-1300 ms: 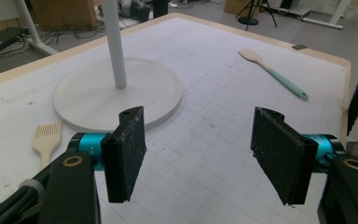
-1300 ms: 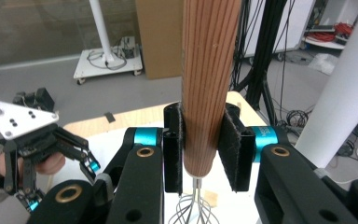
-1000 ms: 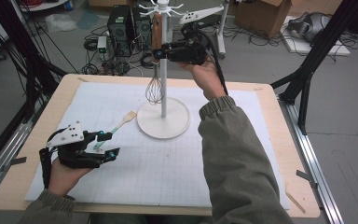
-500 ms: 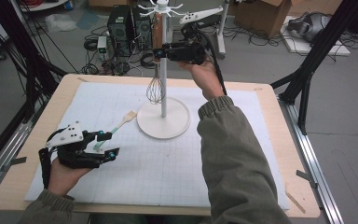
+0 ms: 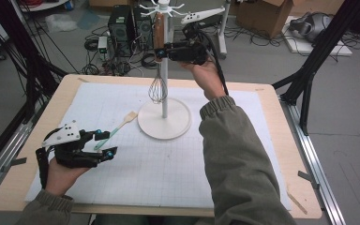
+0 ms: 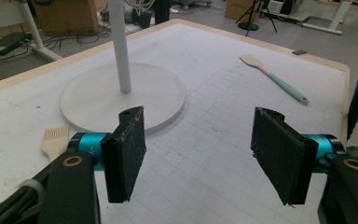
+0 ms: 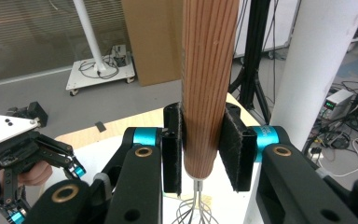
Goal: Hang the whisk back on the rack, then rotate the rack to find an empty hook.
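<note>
the right gripper [image 5: 159, 50] is raised beside the white stand [image 5: 164, 123], its fingers [image 7: 235, 149] pressed on both sides of the wooden handle of a whisk [image 5: 158, 70]; in the right gripper view the handle stands upright between the pads and the wire loops hang below them. the whisk hangs close beside the stand's pole, its wires above the round base. the left gripper [image 5: 104, 143] rests low over the near left part of the table [image 5: 272, 101], its fingers [image 6: 127, 147] spread well apart with nothing between them. the table is pale wood, covered by a white mat [image 5: 168, 168] printed with a fine grid. a spatula with a mint green handle [image 5: 117, 127] lies on the mat between the left gripper and the base, and the left gripper view shows a small wooden brush [image 6: 54, 140] lying just beside the base. beyond the table the grey floor carries tangled cables, black computer towers [image 5: 130, 26], cardboard boxes [image 5: 258, 9] and black frame legs [image 5: 315, 56]
</note>
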`<act>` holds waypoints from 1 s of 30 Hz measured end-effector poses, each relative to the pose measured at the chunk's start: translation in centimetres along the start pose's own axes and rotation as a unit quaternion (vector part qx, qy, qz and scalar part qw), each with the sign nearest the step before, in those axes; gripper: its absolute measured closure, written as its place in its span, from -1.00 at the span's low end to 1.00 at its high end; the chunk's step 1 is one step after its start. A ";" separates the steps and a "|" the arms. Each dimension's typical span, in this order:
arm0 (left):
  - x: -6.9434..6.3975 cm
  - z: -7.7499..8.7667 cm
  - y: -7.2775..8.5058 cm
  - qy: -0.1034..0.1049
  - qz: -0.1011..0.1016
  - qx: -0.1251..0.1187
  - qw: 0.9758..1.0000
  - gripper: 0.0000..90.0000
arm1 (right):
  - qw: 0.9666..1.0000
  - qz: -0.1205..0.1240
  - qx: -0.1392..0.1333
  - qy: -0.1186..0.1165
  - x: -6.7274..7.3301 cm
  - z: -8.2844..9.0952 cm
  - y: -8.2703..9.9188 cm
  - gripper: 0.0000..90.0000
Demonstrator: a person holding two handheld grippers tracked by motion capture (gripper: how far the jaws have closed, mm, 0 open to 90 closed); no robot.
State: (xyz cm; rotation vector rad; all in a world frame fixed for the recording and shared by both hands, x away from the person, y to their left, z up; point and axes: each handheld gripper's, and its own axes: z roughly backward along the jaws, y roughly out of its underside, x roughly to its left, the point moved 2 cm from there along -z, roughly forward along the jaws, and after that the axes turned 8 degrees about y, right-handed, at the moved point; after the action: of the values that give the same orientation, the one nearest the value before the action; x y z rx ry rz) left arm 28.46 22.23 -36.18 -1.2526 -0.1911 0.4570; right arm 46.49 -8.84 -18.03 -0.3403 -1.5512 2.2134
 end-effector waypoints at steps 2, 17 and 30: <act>0.0 0.1 0.0 0.000 0.000 -0.001 1.000 -0.22 | 1.000 -0.001 0.001 -0.002 0.0 0.0 0.0 0.59; -0.1 0.1 -0.2 0.000 -0.003 -0.003 1.000 -0.22 | 1.000 0.004 0.001 0.000 0.3 0.3 0.1 0.58; -0.3 0.2 -0.4 0.000 -0.004 -0.005 1.000 -0.22 | 0.999 -0.002 -0.027 0.024 0.1 3.4 -0.2 0.50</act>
State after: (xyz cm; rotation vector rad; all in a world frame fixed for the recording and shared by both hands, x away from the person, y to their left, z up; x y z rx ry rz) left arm 28.23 22.21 -35.70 -1.2623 -0.1976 0.4494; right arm 45.02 -11.58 -16.62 -0.4035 -1.5869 2.1480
